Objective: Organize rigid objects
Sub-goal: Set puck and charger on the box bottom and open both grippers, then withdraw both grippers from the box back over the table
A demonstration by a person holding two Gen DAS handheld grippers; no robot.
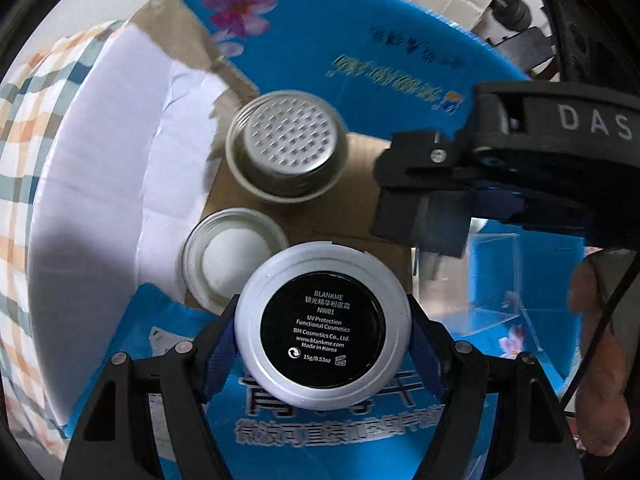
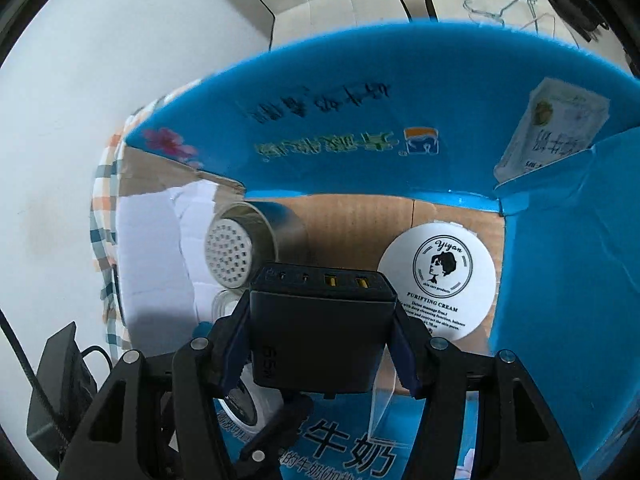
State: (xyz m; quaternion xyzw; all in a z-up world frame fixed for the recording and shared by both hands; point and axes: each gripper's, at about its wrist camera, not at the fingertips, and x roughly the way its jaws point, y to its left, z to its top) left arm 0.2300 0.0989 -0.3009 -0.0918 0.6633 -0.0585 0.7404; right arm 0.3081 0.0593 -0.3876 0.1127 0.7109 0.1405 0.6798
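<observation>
1. Blue printed cardboard forms the walls of an open box [image 1: 360,36] that fills both views; its brown floor shows in the middle of each frame.
2. At lower centre of the left wrist view, the left tongs [image 1: 322,338] clamp a round white compact [image 1: 322,326] between their blue pads, its black label facing the camera. The compact hides the box floor just behind it.
3. Above it in that view stand a metal strainer cup [image 1: 286,148], slightly blurred, and a small white-lidded jar [image 1: 234,256], whose lower right edge is covered by the compact.
4. In the right wrist view, the right tongs [image 2: 320,340] grip a black charger block [image 2: 320,336] at lower centre, ports facing away from the camera. A dark part hanging under the block is hard to make out.
5. A white cream jar [image 2: 438,280] lies on the box floor at centre right, its lower edge cut off by the tongs.
6. A pale carton [image 2: 552,128] leans in the upper right corner, partly behind the box wall; its print is blurred.
7. At the right edge of the left wrist view, a hand [image 1: 600,344] is only partly visible.
</observation>
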